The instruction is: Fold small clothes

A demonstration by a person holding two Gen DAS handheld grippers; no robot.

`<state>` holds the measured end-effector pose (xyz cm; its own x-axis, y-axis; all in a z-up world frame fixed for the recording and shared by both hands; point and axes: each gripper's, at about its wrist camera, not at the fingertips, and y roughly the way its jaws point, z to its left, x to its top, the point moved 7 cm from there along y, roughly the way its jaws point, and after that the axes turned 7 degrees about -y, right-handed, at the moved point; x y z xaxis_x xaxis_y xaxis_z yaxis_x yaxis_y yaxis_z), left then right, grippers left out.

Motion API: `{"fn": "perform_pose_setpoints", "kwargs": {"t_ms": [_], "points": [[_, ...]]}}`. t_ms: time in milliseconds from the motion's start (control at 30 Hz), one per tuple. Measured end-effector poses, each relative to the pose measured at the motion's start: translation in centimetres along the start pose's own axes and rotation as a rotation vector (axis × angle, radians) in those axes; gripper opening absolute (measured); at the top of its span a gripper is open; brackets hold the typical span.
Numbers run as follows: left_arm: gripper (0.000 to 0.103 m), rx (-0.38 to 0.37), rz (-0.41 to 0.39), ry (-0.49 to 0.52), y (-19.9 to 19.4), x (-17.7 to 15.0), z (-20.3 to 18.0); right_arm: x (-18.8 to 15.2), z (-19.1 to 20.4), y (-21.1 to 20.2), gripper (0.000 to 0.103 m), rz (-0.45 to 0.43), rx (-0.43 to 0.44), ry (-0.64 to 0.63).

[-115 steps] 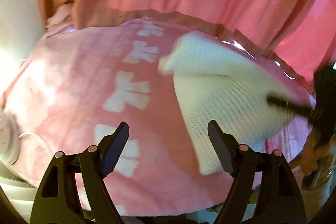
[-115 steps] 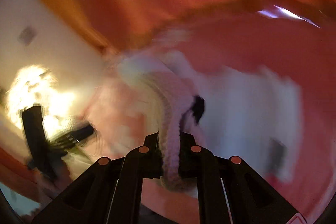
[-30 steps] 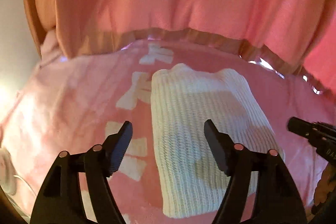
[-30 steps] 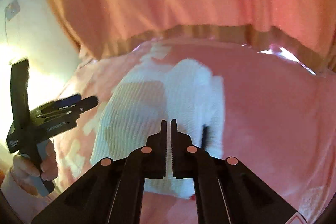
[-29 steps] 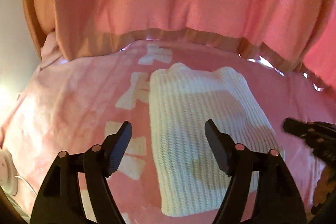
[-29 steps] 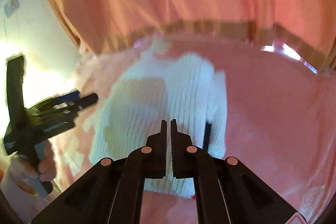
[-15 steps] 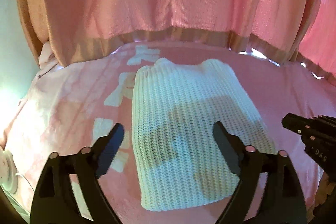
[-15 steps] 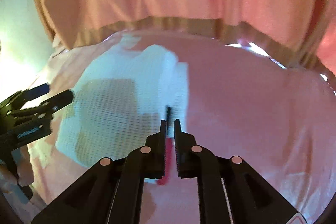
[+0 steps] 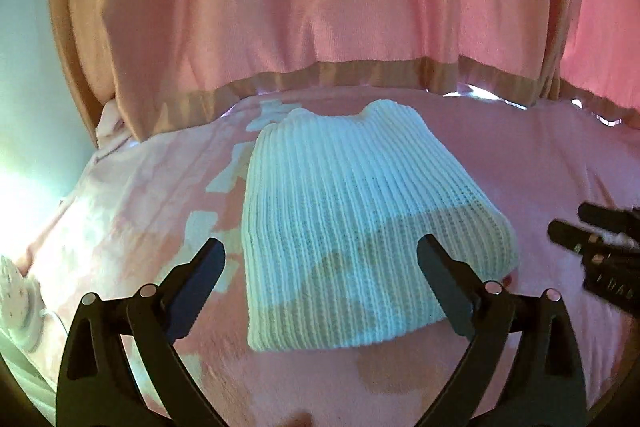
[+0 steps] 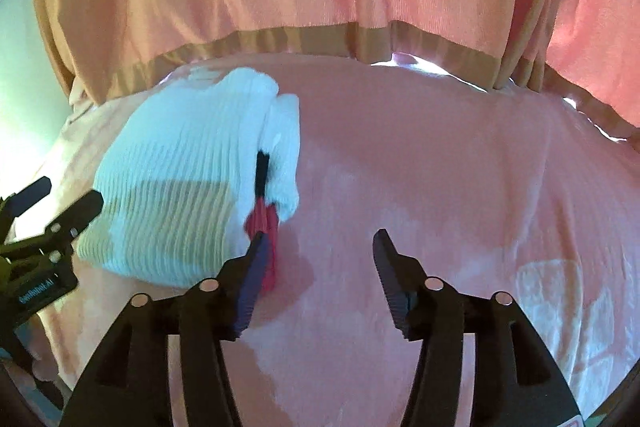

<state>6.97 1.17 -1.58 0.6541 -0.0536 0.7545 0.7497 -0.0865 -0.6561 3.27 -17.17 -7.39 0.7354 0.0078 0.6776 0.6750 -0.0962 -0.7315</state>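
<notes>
A folded white knit [image 9: 352,227] is lying flat on a pink bedspread [image 9: 540,163]. Both grippers are spreading their jaws, nothing between them: the left gripper [image 9: 320,267] hovering over the knit's near edge, the right gripper [image 10: 316,263] just beside its red tag [image 10: 264,227]. Next fold likely needs both pinching matching near corners evenly.

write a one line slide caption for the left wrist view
Folded white knit garment lies on the pink bedspread ahead of the empty, opening left gripper.
</notes>
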Motion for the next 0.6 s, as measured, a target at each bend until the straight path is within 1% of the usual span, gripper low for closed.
{"fn": "perform_pose_setpoints", "kwargs": {"t_ms": [67, 200, 300, 367, 600], "points": [[0.095, 0.011, -0.009, -0.022, -0.3, -0.5, 0.3, -0.8, 0.1, -0.1, 0.058, -0.002, -0.011, 0.008], [0.095, 0.026, -0.01, -0.042, -0.6, -1.0, 0.7, -1.8, 0.4, -0.1, 0.059, 0.003, -0.019, 0.025], [0.095, 0.054, -0.023, -0.072, -0.8, -1.3, 1.4, -2.0, 1.0, -0.2, 0.059, -0.002, -0.033, -0.002], [0.095, 0.057, -0.017, -0.082, -0.8, -1.5, 1.6, -1.9, 1.3, -0.3, 0.06, -0.01, -0.042, -0.017], [0.094, 0.083, -0.031, -0.065, -1.0, -1.7, 1.8, -1.9, 2.1, -0.2, 0.061, -0.008, -0.031, -0.031]]}}
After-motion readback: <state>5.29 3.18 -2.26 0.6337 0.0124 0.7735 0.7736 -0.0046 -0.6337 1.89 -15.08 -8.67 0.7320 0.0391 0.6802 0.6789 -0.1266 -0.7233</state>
